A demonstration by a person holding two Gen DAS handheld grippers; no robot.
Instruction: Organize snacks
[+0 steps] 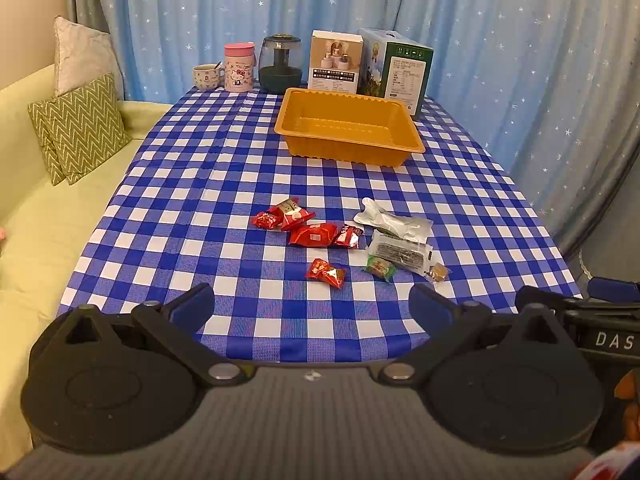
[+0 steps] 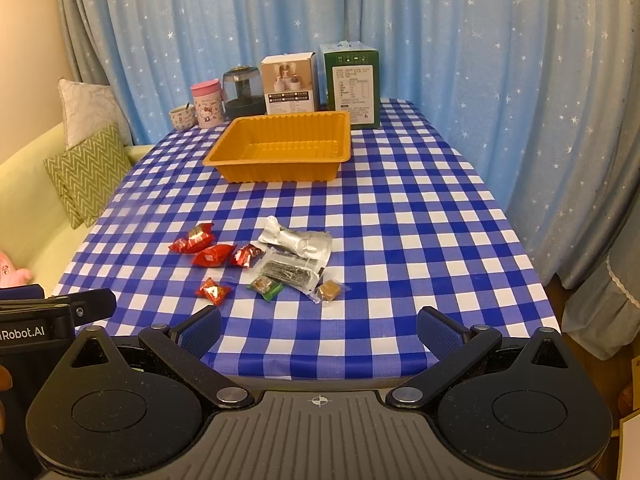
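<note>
While both the left gripper (image 1: 310, 306) and the right gripper (image 2: 318, 330) hover at the near table edge with jaws wide open and empty, the snacks (image 2: 256, 264) lie scattered in the middle of the checked tablecloth (image 2: 400, 220), well apart from the empty orange tray (image 2: 280, 148) behind them. Because the small red candy (image 1: 326, 273) is thin and slippery, the fingers could pinch the cloth or push the candy away.

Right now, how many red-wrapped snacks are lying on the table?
5. Four sit in a loose row: the far-left one, one overlapping it, the biggest, a small one. The fifth lies alone, nearer. None seems hidden.
</note>
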